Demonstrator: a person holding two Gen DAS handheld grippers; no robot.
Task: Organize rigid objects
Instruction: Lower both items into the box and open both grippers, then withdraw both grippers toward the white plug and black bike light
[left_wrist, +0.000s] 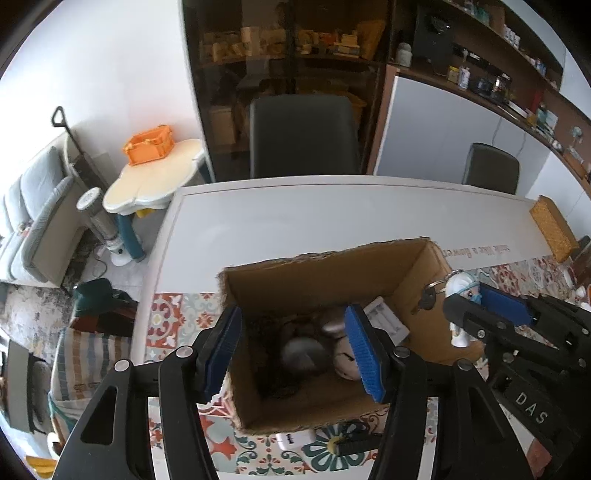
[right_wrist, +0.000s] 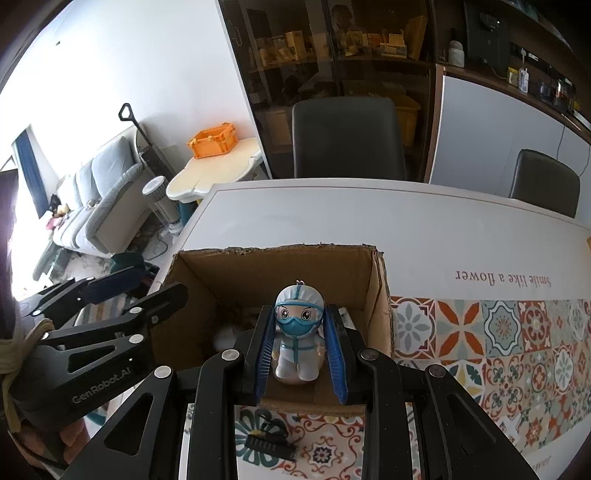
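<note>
The right gripper (right_wrist: 299, 349) is closed on a small figurine (right_wrist: 298, 334), a doll in a white protective suit with blue goggles and a blue mask. Its two blue pads press the figurine from both sides, and the doll stands upright between them. In the left wrist view a key ring with a key (left_wrist: 428, 297) hangs from the top of the figurine. The figurine is held above the open cardboard box (right_wrist: 280, 266), over the near part of the box.

The left gripper (left_wrist: 293, 354) is wide open and holds nothing. One finger is outside the left wall of the box, the other is over the inside. Inside the box lie several round grey things (left_wrist: 306, 350) and a white flat packet (left_wrist: 384, 319); what they are I cannot tell.

The box stands on a white table (right_wrist: 332, 218) with a patterned tile mat (right_wrist: 498, 339). Just in front of the box, on the mat, lies a small black comb-like thing (right_wrist: 269, 445).
</note>
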